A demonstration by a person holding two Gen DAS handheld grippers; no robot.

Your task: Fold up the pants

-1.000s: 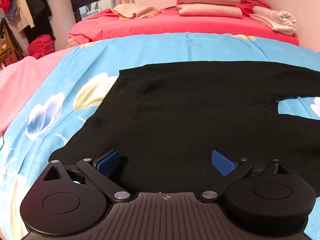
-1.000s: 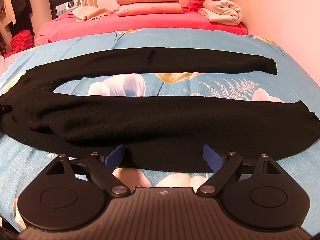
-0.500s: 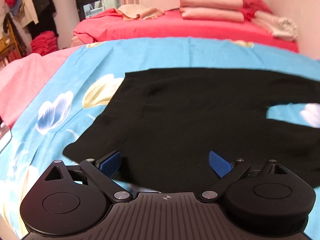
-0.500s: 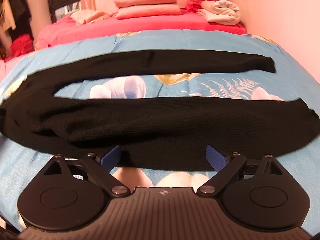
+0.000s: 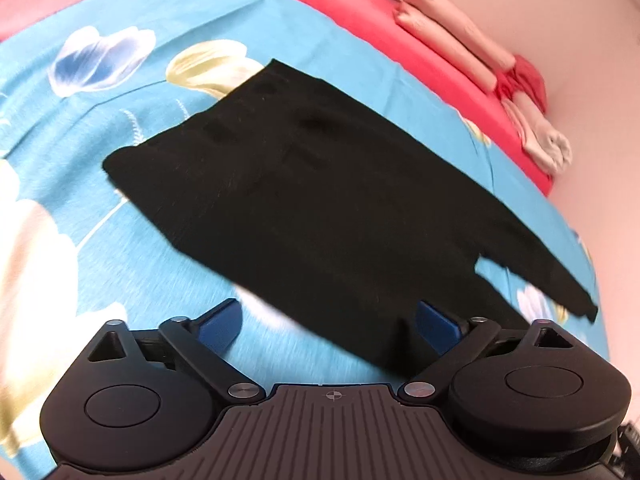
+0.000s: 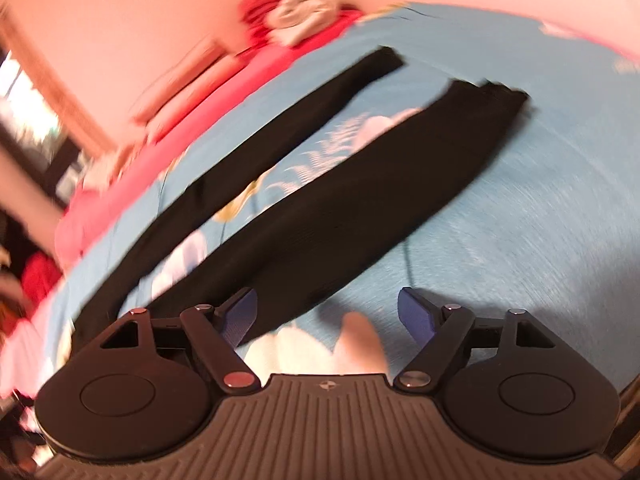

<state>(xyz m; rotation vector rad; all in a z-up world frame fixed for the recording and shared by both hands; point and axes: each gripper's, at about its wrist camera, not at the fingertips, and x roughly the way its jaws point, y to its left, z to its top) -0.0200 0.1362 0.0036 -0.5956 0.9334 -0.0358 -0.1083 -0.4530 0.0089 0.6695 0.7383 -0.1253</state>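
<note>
Pants [image 5: 320,200] lie spread flat on the bed [image 5: 80,208], both tools released above them
Nearest, the left tool [image 5: 328,320] hangs over the waist part, the right tool [image 6: 326,312] by the near leg [image 6: 360,200]; farther, the other leg [image 6: 260,148]. Soft, light black knit, likely limp: pinch edges or hems. No readable writing or brand

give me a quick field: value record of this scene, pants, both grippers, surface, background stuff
pants: black pants spread flat, unfolded; the two legs lie apart with bedspread showing between them
surface: blue floral bedspread
left gripper: open, holding nothing, over the near edge of the waist end
right gripper: open, holding nothing, over the near leg's edge
background: red bed with folded pink bedding stacked by the wall
image quality: right wrist view is motion-blurred and tilted
</note>
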